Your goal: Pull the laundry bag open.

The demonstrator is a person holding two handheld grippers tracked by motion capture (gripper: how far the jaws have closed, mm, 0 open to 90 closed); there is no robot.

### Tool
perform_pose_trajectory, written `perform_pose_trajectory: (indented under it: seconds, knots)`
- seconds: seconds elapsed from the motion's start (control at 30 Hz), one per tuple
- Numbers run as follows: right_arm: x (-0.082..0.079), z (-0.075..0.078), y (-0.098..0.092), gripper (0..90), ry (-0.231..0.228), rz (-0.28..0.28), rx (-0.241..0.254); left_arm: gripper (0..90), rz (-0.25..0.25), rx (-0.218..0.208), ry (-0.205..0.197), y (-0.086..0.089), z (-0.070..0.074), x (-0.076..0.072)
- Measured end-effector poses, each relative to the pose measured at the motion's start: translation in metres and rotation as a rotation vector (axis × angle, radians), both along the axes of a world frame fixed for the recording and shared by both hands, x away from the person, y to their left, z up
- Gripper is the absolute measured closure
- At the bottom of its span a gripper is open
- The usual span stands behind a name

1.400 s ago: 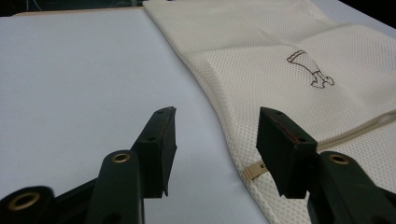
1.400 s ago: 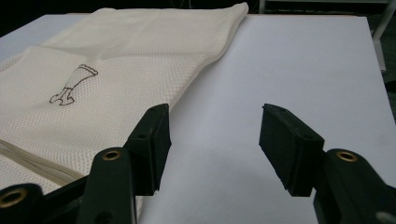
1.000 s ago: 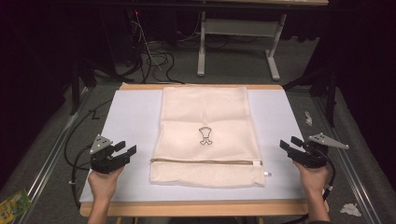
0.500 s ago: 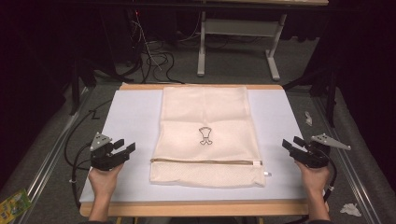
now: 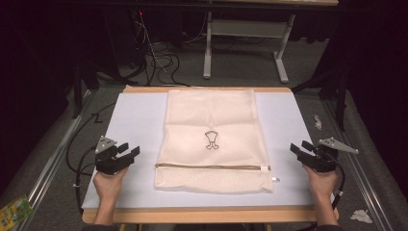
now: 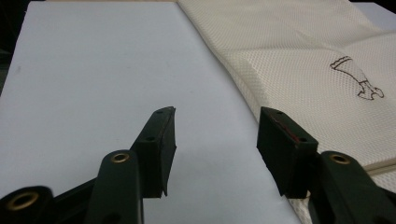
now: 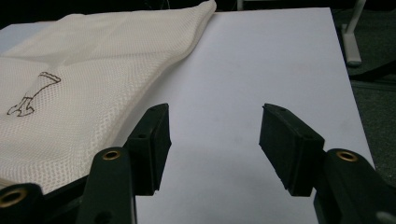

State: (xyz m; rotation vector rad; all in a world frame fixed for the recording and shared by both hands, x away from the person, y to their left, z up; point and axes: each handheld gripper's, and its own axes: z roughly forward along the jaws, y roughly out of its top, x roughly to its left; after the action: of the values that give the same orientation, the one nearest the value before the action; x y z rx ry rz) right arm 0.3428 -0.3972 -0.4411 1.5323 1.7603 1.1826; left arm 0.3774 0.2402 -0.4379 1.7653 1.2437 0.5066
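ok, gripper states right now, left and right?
Left gripper: open, holding nothing, beside the mesh bag.
Right gripper: open, holding nothing.

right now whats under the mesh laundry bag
The mesh laundry bag lies flat on the white table mat. Whatever the bag covers, and anything inside it, cannot be seen.

You will find no word and no number that can be read in these pictures. The only sign is 1 small dark outline drawing (image 5: 211, 140) on the cream mesh bag (image 5: 214, 115), near the middle of the frame in the high view. In the left gripper view it stands at the right edge, in the right gripper view at the left edge. The green packet (image 5: 14, 210) in the lower left corner has print too small to read.
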Motion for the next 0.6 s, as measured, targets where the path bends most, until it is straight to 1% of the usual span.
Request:
perform_pose_trajectory:
  seconds: [0.17, 0.23, 0.33, 0.6]
  knots:
    - [0.003, -0.004, 0.002, 44.2, 0.008, -0.004, -0.013, 47.1, 0.001, 0.009, 0.013, -0.001, -0.005, 0.003]
    - [0.004, -0.005, 0.002, 44.2, 0.012, -0.006, -0.015, 47.1, 0.003, 0.016, 0.013, -0.002, -0.006, 0.004]
    - [0.005, -0.007, 0.002, 44.2, 0.017, -0.007, -0.02, 47.1, 0.004, 0.017, 0.013, -0.003, -0.007, 0.006]
    - [0.009, -0.01, 0.003, 44.4, 0.027, -0.011, -0.022, 47.2, 0.008, 0.034, 0.025, -0.006, -0.012, 0.011]
